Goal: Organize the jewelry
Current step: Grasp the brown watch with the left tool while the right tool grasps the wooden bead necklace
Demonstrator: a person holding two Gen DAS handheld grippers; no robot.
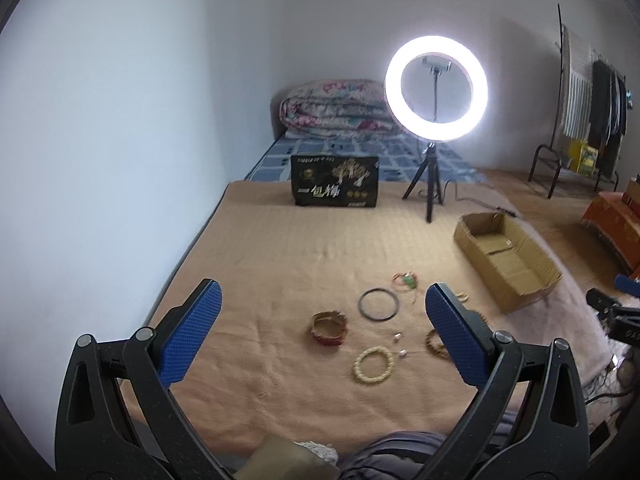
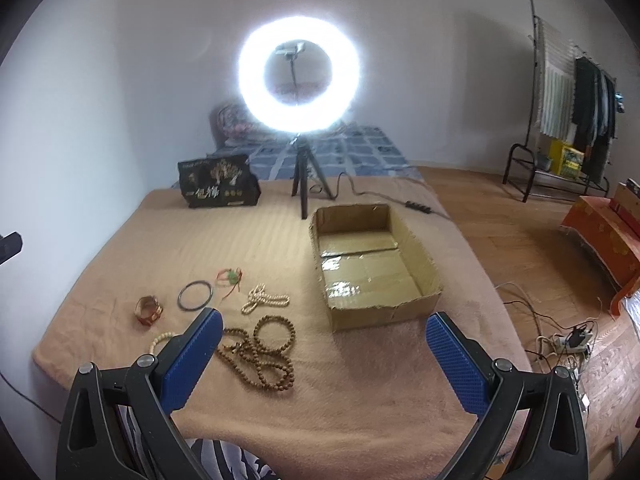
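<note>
"一包梅" on black package (image 1: 335, 181)

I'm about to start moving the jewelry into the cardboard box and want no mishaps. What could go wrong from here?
1. The long brown bead strand lies in tangled loops, so lifting it may drag loops across the blanket.
2. The two tiny silver pieces are small and could slip from either open tool.
3. The red cord bracelet has loose threads that might snag the dark bangle beside it.

1. Lit by glowing white circular ring lamp (image 1: 436, 85) (image 2: 299, 75) at twelve o'clock; heavily bloomed in right wrist view.
2. Soft throughout, slightly blurred.
3. Bowed, vignetted black at edges.
</note>
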